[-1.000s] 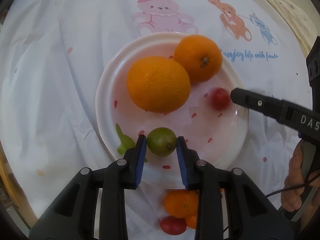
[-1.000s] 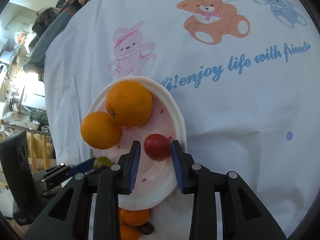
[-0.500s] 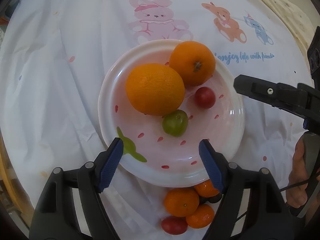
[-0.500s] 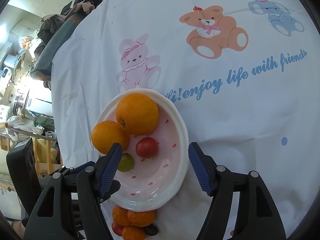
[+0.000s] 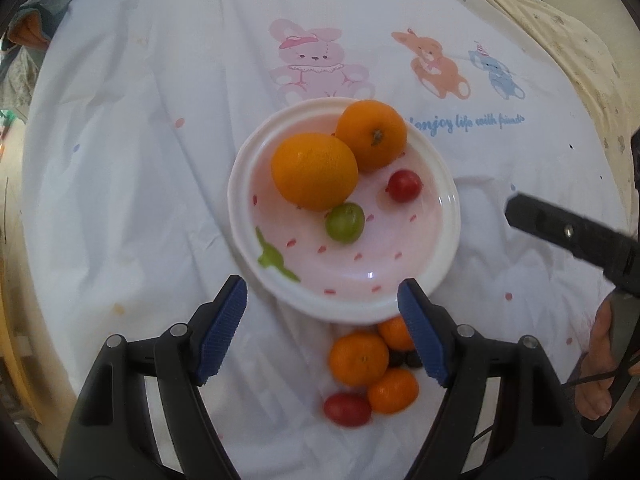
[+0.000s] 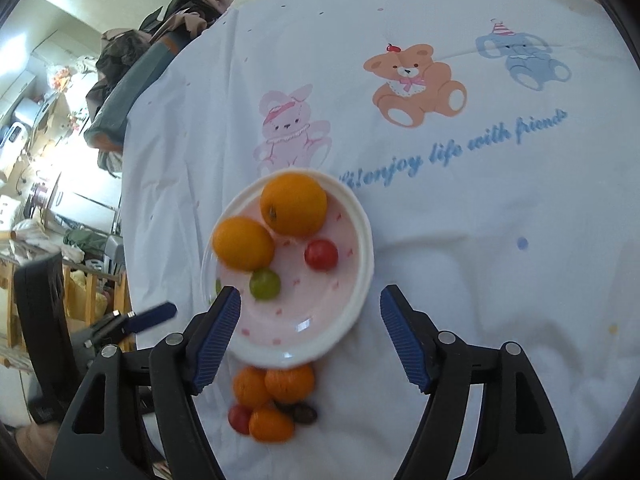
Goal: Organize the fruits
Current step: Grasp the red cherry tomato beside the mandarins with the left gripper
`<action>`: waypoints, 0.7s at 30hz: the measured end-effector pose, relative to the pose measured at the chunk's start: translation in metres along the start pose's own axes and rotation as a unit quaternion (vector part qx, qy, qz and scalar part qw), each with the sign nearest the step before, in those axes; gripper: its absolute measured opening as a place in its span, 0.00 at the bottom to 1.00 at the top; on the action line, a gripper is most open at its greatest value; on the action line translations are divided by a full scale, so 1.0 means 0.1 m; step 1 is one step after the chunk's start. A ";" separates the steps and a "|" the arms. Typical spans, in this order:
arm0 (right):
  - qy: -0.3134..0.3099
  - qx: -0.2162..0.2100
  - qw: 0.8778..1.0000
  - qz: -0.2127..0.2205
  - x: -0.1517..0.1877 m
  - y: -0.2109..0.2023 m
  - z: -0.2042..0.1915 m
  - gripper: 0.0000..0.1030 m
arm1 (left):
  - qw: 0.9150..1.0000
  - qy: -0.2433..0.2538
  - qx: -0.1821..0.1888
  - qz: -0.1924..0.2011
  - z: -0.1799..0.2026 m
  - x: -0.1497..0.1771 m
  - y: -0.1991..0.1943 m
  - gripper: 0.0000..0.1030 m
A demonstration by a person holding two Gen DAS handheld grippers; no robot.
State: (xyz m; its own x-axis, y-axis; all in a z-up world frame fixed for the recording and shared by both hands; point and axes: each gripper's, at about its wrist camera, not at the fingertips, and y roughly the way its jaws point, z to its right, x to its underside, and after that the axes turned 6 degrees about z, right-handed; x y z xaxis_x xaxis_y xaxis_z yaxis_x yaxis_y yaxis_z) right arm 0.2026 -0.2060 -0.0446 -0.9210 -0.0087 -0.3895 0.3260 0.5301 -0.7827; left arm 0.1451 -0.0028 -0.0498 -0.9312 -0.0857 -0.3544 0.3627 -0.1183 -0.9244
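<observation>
A white plate [image 5: 440,264] [image 6: 352,304] on the white cloth holds two oranges [image 5: 314,170] [image 5: 372,134], a green fruit [image 5: 344,223] [image 6: 264,284] and a red fruit [image 5: 405,186] [image 6: 321,254]. Loose small oranges [image 5: 358,358] [image 6: 289,382], a red fruit [image 5: 346,409] [image 6: 239,418] and dark fruits [image 6: 304,412] lie on the cloth just in front of the plate. My left gripper [image 5: 322,330] is open and empty above the plate's near edge. My right gripper [image 6: 310,334] is open and empty, also near the plate's front rim; it shows at the right of the left wrist view [image 5: 568,236].
The cloth carries cartoon prints: a pink rabbit [image 6: 286,128], a brown bear [image 6: 416,84], a blue elephant [image 6: 520,60] and blue lettering. Clothes and room clutter [image 6: 132,64] lie past the table's far left edge. A yellowish patterned cloth [image 5: 560,28] lies at the back right.
Both grippers opened, releasing the green fruit and the red fruit onto the plate, then pulled back toward me. The green fruit rolled to rest against the large orange.
</observation>
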 end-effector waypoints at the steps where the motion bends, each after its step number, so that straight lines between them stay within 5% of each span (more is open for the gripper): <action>1: -0.001 0.002 1.000 0.000 0.05 -0.05 0.00 0.73 | 1.000 0.003 -0.001 0.002 0.00 0.04 -0.05 0.73; 13: 0.044 -0.006 0.999 0.024 0.50 -0.53 0.11 0.73 | 1.000 0.000 -0.014 0.001 -0.13 0.50 -0.32 0.73; 15: 0.058 -0.004 0.998 0.023 0.58 -0.57 0.16 0.73 | 0.999 0.006 -0.040 -0.012 -0.19 0.58 -0.27 0.73; 21: 0.059 0.007 0.998 0.017 0.71 -0.61 0.22 0.74 | 0.998 0.034 -0.028 -0.050 -0.20 0.79 -0.09 0.73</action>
State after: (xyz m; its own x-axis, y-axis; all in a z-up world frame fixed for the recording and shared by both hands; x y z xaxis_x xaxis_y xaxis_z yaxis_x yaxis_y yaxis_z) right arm 0.1221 -0.2578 -0.0347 -0.9276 0.1091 -0.3573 0.3601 0.5158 -0.7774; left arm 0.0679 0.0118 -0.0721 -0.9636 -0.0096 -0.2671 0.2671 -0.0664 -0.9614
